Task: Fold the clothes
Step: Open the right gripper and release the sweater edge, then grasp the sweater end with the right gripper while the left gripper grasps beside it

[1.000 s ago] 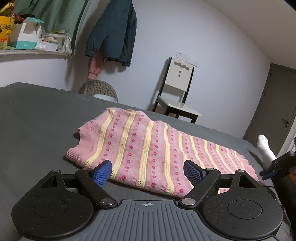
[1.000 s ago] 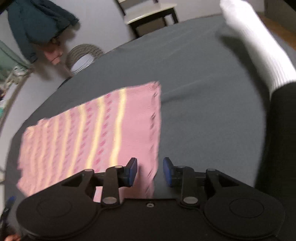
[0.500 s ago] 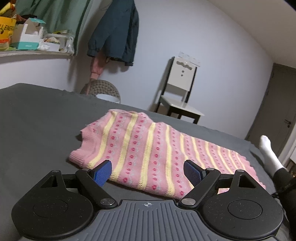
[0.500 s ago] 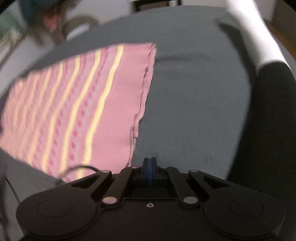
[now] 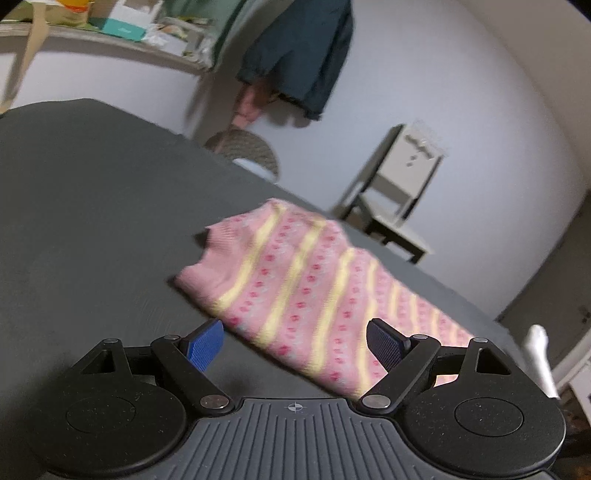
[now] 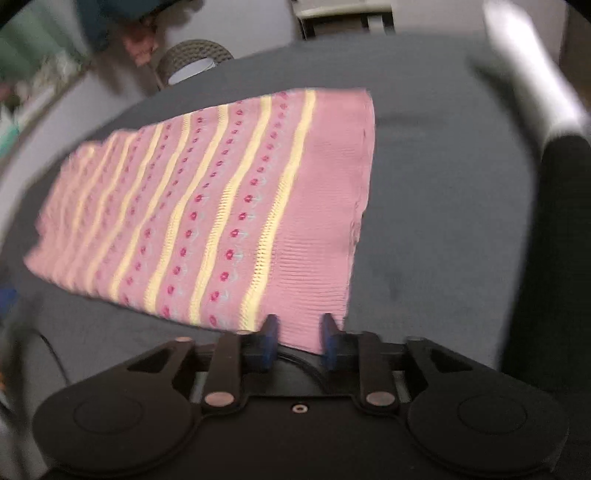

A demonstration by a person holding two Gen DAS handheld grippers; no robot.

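Observation:
A pink knitted sweater point(image 5: 295, 284) with yellow stripes and red dots lies flat, folded lengthwise, on the dark grey bed cover point(image 5: 92, 221). My left gripper point(image 5: 295, 343) is wide open just short of the sweater's neck end, and its near edge lies between the blue pads point(image 5: 205, 345). In the right wrist view the sweater point(image 6: 221, 192) stretches away to the left. My right gripper point(image 6: 299, 341) is open by a narrow gap at the ribbed hem corner, with the fabric edge showing between its pads point(image 6: 269, 341). The view is blurred.
A person's leg in a dark trouser point(image 6: 554, 240) and white sock point(image 6: 524, 74) rests on the bed to the right. Beyond the bed are a chair point(image 5: 406, 192), a woven basket point(image 5: 243, 151), a hanging dark jacket point(image 5: 299, 55) and a cluttered shelf point(image 5: 110, 33).
The right gripper shut half a second ago and has opened a little, now at the sweater's hem corner. The left gripper stayed open while its view tilted and swung left.

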